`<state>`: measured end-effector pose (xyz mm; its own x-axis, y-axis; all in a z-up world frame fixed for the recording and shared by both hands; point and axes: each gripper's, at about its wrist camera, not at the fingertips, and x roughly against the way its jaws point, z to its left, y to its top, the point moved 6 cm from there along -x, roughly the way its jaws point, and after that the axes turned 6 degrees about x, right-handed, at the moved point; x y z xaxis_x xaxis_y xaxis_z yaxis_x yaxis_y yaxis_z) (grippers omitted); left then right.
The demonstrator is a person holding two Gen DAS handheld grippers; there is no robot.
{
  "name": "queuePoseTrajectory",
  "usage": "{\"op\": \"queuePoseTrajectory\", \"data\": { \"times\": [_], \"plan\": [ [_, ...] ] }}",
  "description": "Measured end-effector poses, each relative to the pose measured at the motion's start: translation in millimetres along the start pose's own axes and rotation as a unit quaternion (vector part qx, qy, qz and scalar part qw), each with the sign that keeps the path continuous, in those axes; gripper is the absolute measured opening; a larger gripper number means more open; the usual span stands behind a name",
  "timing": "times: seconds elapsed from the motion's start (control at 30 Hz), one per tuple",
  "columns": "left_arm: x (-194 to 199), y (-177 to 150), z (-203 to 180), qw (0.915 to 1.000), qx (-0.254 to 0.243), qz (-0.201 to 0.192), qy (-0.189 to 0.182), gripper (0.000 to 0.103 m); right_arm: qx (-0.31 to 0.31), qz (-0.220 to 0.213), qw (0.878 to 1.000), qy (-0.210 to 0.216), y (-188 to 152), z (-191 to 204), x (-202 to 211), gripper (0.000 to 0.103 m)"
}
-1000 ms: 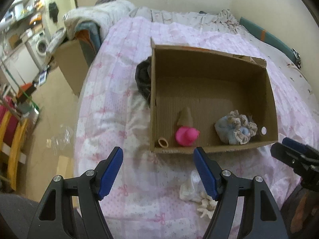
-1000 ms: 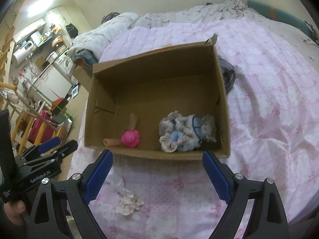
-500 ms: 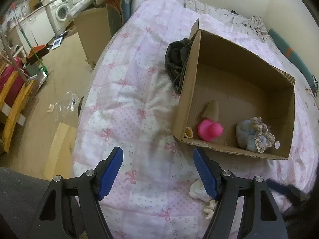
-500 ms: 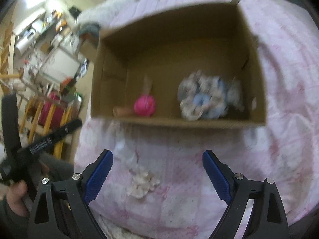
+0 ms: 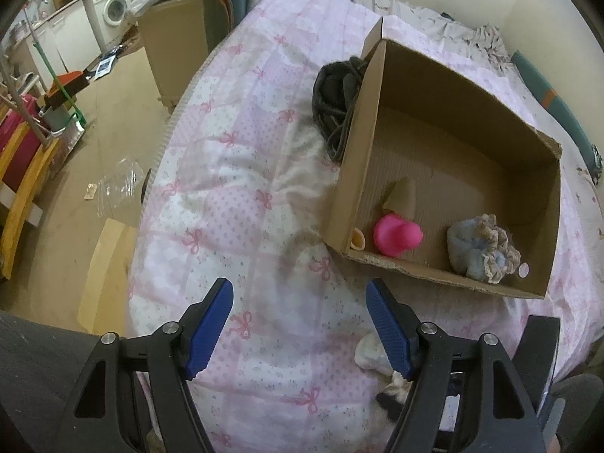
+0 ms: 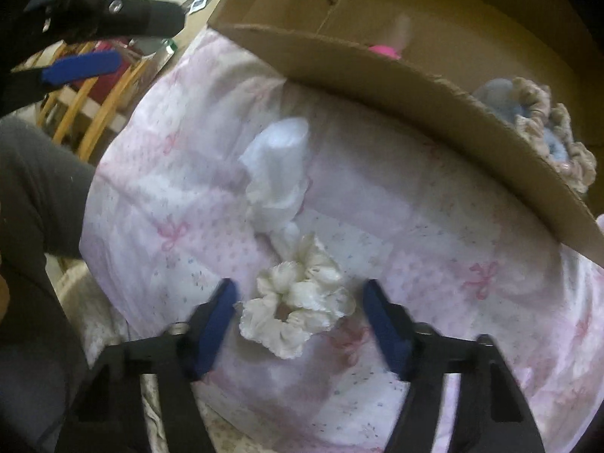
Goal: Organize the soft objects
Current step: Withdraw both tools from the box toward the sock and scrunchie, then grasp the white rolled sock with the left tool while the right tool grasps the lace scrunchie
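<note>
The right gripper point(image 6: 298, 302) is pointed steeply down at the pink bow-print quilt point(image 6: 434, 234). Its jaws are closing, with a cream scrunchie point(image 6: 298, 302) lying between the blue pads point(image 6: 215, 321); the left pad is seen almost at the ruffle's edge, the right pad still a little apart from it, so no grip is made yet. The scrunchie is a gathered ring of glossy off-white fabric, heavily ruffled, with a small dark hole at its centre. It lies flat on the quilt. Just ahead of the fingertips, touching the scrunchie's far edge, a crumpled white fabric piece point(image 6: 279, 173) is seen, smoother and slightly bluish. The view is motion-blurred.

Further ahead of the right gripper, the near wall of an open cardboard box point(image 6: 434, 113) is seen. Inside it, at the right, a blue and beige bundle of scrunchies point(image 6: 543, 128) is noted; only a sliver of a pink toy point(image 6: 383, 51) shows over the rim.

The left gripper point(image 5: 298, 324) is held released, with nothing between its pads, above bare quilt. The cream scrunchie point(image 5: 396, 379) is mostly hidden behind its right finger. Ahead and to the right of it the box point(image 5: 355, 173) is seen, holding the pink toy point(image 5: 396, 236) and the scrunchie bundle point(image 5: 481, 253). A dark cord bundle point(image 5: 336, 102) lies against the box's left outer wall.
</note>
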<state>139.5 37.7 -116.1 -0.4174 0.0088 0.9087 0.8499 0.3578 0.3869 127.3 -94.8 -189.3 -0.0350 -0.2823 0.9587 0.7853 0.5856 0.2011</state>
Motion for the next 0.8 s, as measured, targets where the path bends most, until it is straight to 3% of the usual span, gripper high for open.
{"op": "queuePoseTrajectory", "data": {
  "times": [0.03, 0.2, 0.37, 0.63, 0.8],
  "plan": [
    [-2, -1, -1, 1.0000, -0.002, 0.004, 0.000, 0.070, -0.001, 0.002, 1.000, 0.007, 0, 1, -1, 0.041],
    [-8, -7, -8, 0.9997, -0.016, 0.017, -0.001, 0.070, -0.027, -0.017, 0.999, 0.025, -4, -9, 11, 0.029],
    [-23, -22, -18, 0.9980, -0.039, 0.049, -0.005, 0.070, -0.071, -0.042, 0.996, 0.037, -13, -25, 36, 0.029],
    [-50, -56, -49, 0.9887, -0.100, 0.109, -0.023, 0.070, -0.150, -0.103, 0.983, 0.015, -21, -61, 76, 0.029],
    [-74, -63, -55, 0.9843, -0.114, 0.134, -0.005, 0.070, -0.174, -0.111, 0.978, 0.010, -20, -71, 79, 0.029]
  ]
}}
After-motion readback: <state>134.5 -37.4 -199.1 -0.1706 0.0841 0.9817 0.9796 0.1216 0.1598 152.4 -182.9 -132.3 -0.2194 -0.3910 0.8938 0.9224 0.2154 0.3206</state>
